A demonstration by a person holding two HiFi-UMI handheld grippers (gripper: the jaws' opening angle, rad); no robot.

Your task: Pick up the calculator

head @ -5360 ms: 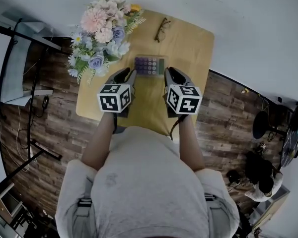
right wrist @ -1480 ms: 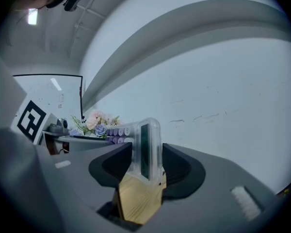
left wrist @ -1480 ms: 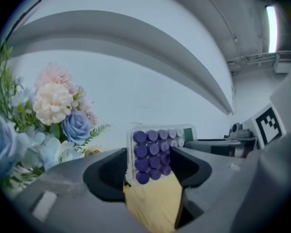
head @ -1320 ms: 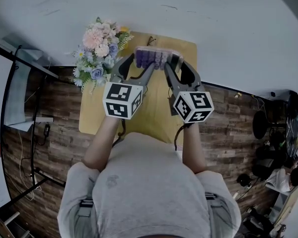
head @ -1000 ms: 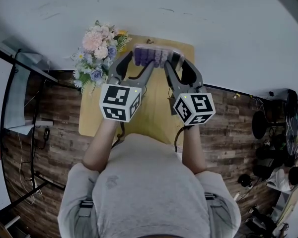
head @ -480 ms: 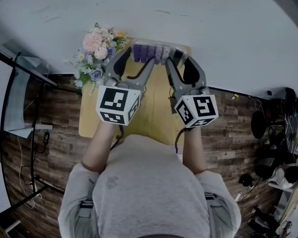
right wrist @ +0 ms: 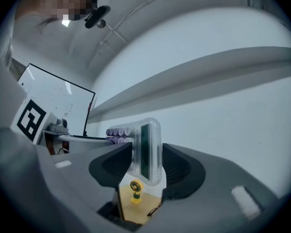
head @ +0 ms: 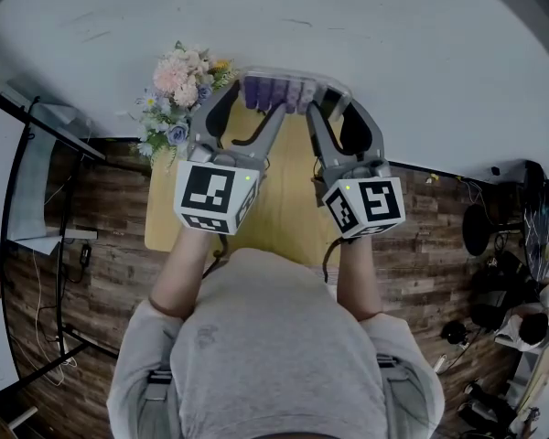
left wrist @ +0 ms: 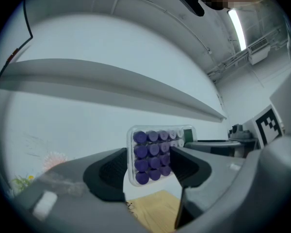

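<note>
From where I stand, the calculator [head: 284, 93] is off the bench [head: 288, 199] and up in the air. It hangs over the bench's far edge, just beside the flowers [head: 178, 85] at the person's left. It is carried by both tools at once. The left tongs [head: 254, 106] pinch the end with the purple keys, and the right tongs [head: 333, 108] pinch the end with the dark display. Neither pair is spread free. Each has its pads pressed on the clear casing, set as wide as the body makes them.

The relation that matters is that the calculator lies straight ahead of both tongs, bridging their tips. Its long axis runs crosswise, from the person's left to right, and both tools reach in from the near side, angled a little toward each other. Neither hand is nearer, since each has its own end.

As for which way it points, the key end is toward the flowers and the display end is away from them. The keyed face is turned up and back toward the person, so the left gripper view looks onto the keys. The right gripper view sees the slab nearly edge-on, with the display turned inward.

I'd judge the pick-up as good as done. What's left is keeping the two ends level with each other. If one pair let go, the other would hold a long body by one end only.
</note>
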